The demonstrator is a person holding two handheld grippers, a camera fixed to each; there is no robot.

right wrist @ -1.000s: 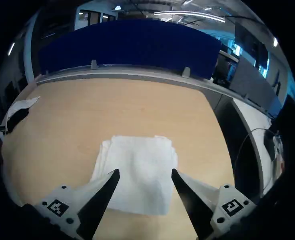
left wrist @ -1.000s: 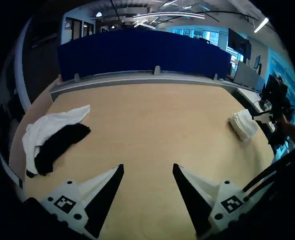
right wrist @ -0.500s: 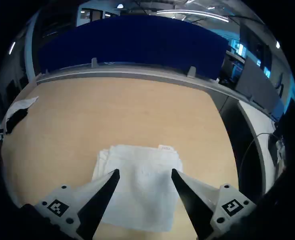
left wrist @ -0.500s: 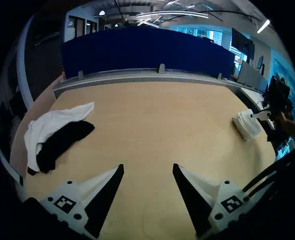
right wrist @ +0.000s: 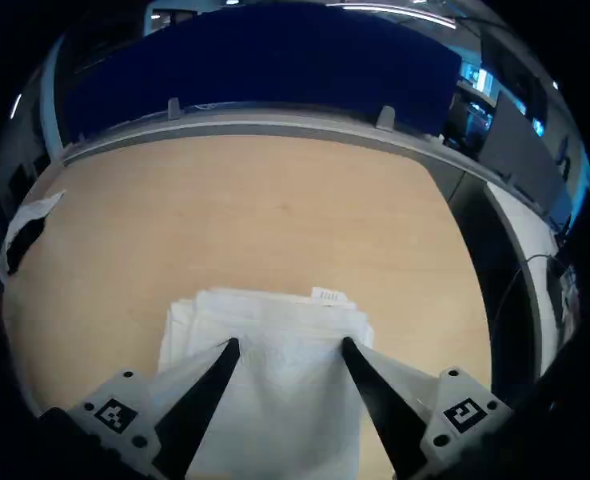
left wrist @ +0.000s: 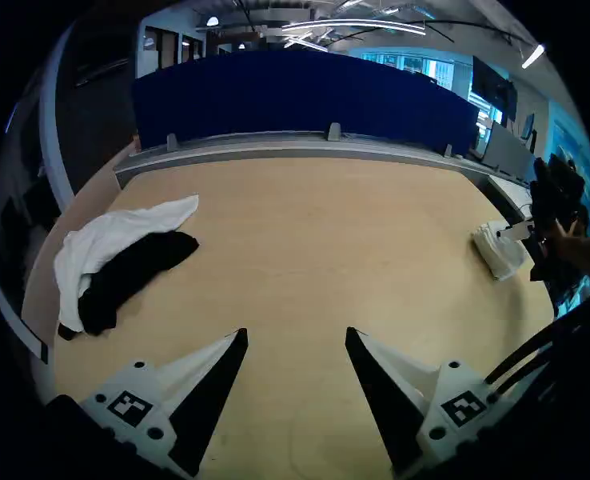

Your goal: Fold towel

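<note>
Right gripper view: holds right gripper open-jawed over white towel, seemingly folded already. Holds left gripper open too; probably folds far-left crumpled cloths next.

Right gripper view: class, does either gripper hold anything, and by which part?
Nothing is held. The right gripper has its jaws open over the folded white towel; the left gripper is open over the table.

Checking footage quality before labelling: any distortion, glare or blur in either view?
Left gripper view: fisheye bows the blue divider and wooden desk; ceiling light strips blow out slightly; focus sharp. Right gripper view: same bowing; folded white towel bright, folds readable.
</note>
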